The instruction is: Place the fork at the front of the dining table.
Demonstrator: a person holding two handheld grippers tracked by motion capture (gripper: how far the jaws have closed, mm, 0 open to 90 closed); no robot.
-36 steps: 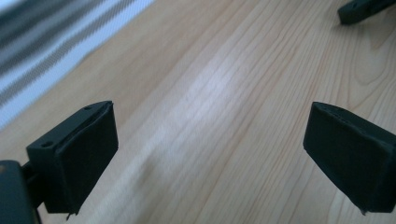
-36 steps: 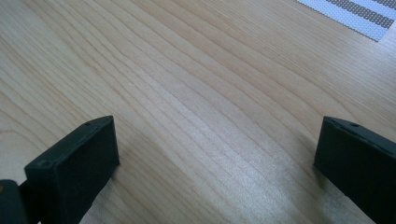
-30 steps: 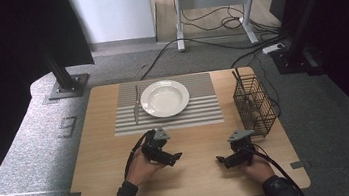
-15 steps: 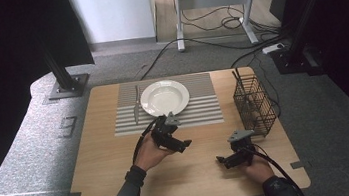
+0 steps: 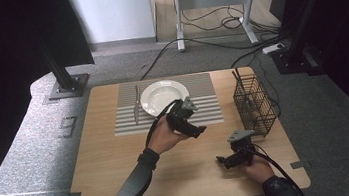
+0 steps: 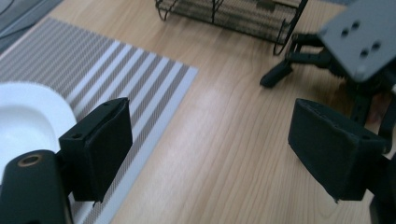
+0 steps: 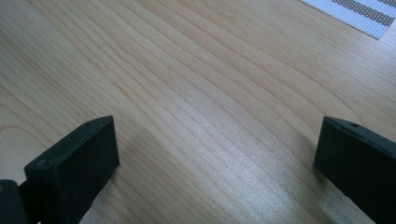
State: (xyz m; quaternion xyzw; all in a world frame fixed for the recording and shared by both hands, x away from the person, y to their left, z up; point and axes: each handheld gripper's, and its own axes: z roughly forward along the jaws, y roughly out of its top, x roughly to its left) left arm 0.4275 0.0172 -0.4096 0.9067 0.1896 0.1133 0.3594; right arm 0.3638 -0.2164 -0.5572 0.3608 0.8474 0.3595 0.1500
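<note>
So, place setting is only partly laid, by the look of it. On the left of the striped placemat (image 5: pixel 205 117), one piece of cutlery (image 5: pixel 136 105) lies just beside the white plate (image 5: pixel 162 95), which sits in the upper middle of the mat. Nothing is on the plate's right side yet.

The left claw (image 5: pixel 197 128) hangs above the mat's lower right corner. It is released and its jaws have just been closing a little, with nothing between them (bare wood and mat edge behind them in the left gripper view (image 6: pixel 210 135)).

The right claw (image 5: pixel 220 162) is low over the worktop (image 5: pixel 116 170) at lower right. It is spread wide and empty, with only wood grain between its pads in the right gripper view (image 7: pixel 215 140).

At far right is the wire basket (image 5: pixel 254 106), with a dark handle poking out of the top. I'd guess the remaining cutlery comes from there. Neither claw touches it.
</note>
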